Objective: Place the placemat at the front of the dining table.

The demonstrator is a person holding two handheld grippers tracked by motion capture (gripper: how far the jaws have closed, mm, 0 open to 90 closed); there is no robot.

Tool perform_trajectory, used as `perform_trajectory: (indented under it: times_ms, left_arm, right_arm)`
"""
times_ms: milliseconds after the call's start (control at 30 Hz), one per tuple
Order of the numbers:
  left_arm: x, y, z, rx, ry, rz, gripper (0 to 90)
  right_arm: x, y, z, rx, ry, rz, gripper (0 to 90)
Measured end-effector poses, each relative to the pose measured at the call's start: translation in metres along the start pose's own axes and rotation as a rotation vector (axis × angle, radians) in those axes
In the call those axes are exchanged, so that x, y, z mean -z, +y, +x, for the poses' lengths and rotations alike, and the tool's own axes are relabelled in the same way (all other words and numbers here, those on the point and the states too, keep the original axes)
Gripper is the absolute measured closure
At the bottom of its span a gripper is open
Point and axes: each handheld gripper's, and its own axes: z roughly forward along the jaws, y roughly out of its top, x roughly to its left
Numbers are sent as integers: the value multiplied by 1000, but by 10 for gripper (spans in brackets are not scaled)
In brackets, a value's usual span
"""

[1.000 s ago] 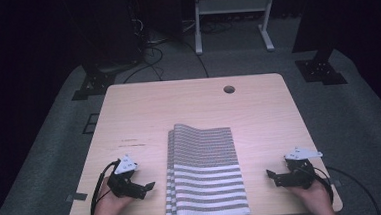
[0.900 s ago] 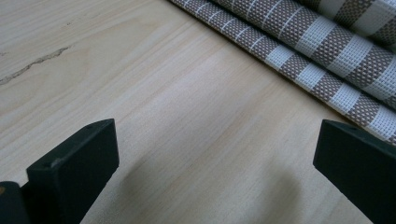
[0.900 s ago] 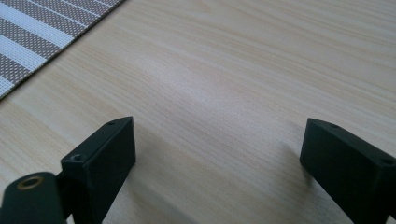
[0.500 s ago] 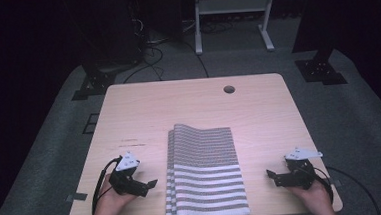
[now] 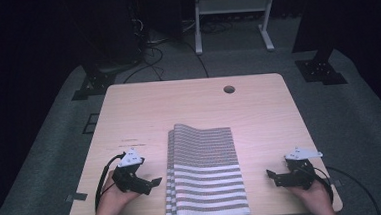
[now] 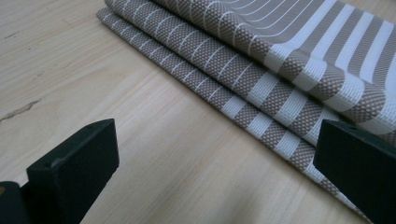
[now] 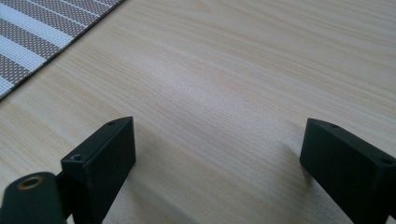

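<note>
The folded striped cloth (image 5: 205, 172) lies flat on the near half of the wooden table (image 5: 188, 105), centred between the two hands; its long axis runs from the near edge toward the far edge; its stacked fold edges sit along its left side, as the left gripper view shows (image 6: 261, 60).

Left gripper (image 5: 153, 181): jaws wide apart, nothing between them; rests low at the table on the cloth's left side, pointing toward that edge; the cloth's layered edge lies just beside the right-hand jaw in its own view. Right gripper (image 5: 272, 174): jaws wide apart, nothing between them; rests low at the table on the cloth's right side, pointing toward it; bare wood separates it from the cloth, of which a corner (image 7: 32, 32) appears at the upper left of the right gripper view.

Governing relation: the cloth lies inboard of both grippers; the left gripper is the nearer, close to the fold stack; the right gripper stands well apart from the right edge. Judgement: the next move is probably a pinch on a side edge; the left gripper needs only a short advance along its own heading; the right needs a longer one.

Comparison with the earlier high views: cloth position and fold unchanged; both grippers in the same places; jaw openings appear the same; no discernible motion.
</note>
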Motion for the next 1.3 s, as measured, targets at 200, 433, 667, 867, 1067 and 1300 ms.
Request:
perform_trajectory:
  times_ms: [200, 433, 667, 867, 1067, 1300]
  left_arm:
    - [-1, 7, -3, 3, -10, -20, 0]
    - [-7, 17, -8, -6, -28, -25, 0]
    - [-13, 24, -13, -20, -47, -26, 0]
    - [-18, 28, -17, -21, -58, -28, 0]
    - [-24, 31, -19, -28, -71, -25, 0]
    - [-33, 38, -25, -48, -82, -14, 0]
  right_arm:
    - [0, 0, 0, -2, -1, 0, 93]
    - [0, 0, 0, -1, -2, 0, 93]
    - [0, 0, 0, 0, -2, 0, 93]
    - [0, 0, 0, 0, -2, 0, 93]
    - [0, 0, 0, -1, -2, 0, 93]
    - [0, 0, 0, -1, -2, 0, 93]
